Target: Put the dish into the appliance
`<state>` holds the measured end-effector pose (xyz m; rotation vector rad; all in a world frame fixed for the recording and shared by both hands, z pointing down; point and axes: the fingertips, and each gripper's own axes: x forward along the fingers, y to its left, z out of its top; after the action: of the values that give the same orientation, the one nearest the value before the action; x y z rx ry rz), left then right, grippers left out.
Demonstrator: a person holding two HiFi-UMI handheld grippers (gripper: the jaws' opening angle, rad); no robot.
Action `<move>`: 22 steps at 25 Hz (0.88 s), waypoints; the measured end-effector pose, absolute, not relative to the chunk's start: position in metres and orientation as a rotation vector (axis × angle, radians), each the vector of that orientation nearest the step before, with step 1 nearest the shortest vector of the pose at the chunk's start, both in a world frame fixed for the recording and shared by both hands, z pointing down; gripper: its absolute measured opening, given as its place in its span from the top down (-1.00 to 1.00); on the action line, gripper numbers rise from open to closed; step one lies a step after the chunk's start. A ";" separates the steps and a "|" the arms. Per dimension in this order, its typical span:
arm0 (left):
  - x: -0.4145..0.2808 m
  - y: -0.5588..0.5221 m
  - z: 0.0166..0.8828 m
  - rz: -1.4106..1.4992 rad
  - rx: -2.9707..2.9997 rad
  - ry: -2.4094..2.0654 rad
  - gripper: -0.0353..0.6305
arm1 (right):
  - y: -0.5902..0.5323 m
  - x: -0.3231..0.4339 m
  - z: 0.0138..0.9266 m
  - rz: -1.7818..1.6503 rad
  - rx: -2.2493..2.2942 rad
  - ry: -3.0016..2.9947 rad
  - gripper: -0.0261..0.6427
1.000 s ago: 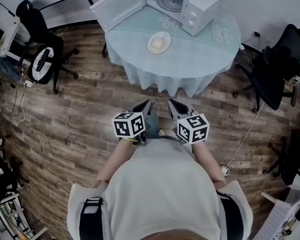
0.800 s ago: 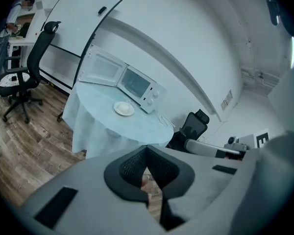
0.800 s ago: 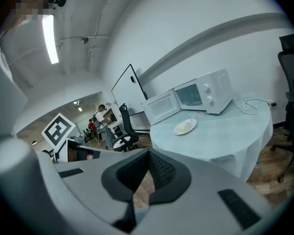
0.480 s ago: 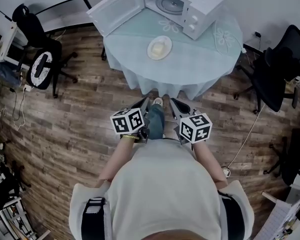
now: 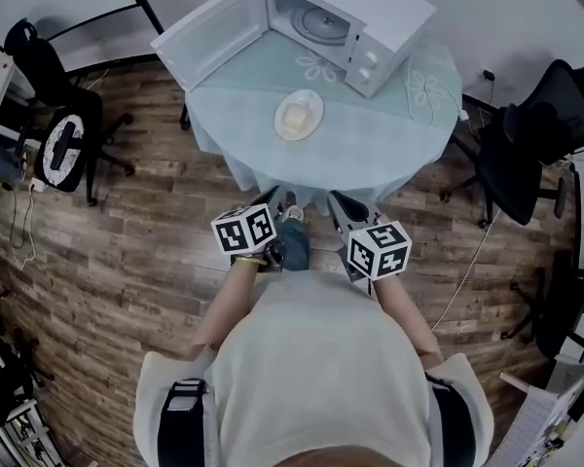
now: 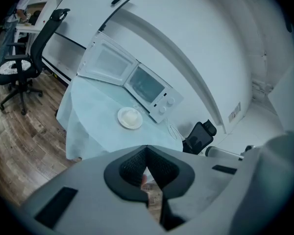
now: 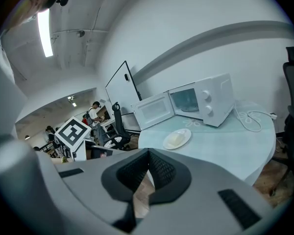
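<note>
Closest to you are your two claws. Your left claw [image 5: 271,200] is squeezed shut with nothing in it. Your right claw [image 5: 337,200] is shut and empty too. Both hang in the air near the close edge of the round table [image 5: 389,125], and neither one touches it.

A little farther on, the dish [image 5: 316,105] sits on the blue cloth, a bit left of the middle. It is a white plate with a pale lump of food [image 5: 294,118] on top. Nothing is touching it yet.

At the far side of the table stands the microwave [image 5: 380,13]. Its door [image 5: 209,29] is swung wide open to the left, and you can see the round glass plate [image 5: 321,24] inside. The way in looks free.

So I think your job right now is to get to the dish and pick it up. Open a claw wide before you reach it, because a shut claw can only push the plate away. Come in low and pinch the near rim firmly. A thin plate can tip, so use the other claw on the far rim if it feels wobbly. Hold the dish flat so the food does not slide off. Then carry it straight back into the opening and stay to the right of the open door.
</note>
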<state>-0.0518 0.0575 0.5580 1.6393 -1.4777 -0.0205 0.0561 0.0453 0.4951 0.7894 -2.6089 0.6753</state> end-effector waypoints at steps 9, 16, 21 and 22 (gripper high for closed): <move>-0.080 -0.001 0.591 -0.019 1.549 -1.438 0.87 | -0.008 0.035 0.491 0.653 0.812 -2.590 0.90; -0.096 -0.041 0.611 -0.008 1.513 -1.396 0.87 | -0.047 0.020 0.496 0.681 0.830 -2.574 0.90; -0.104 -0.060 0.629 -0.043 1.454 -1.338 0.87 | -0.069 0.012 0.498 0.673 0.850 -2.569 0.90; -0.105 -0.064 0.632 -0.052 1.444 -1.324 0.87 | -0.073 0.010 0.498 0.669 0.854 -2.567 0.90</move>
<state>-0.1051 -0.0642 0.6321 1.4439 -1.3241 -0.0516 0.0103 -0.0732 0.4985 0.8542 -2.5669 0.6686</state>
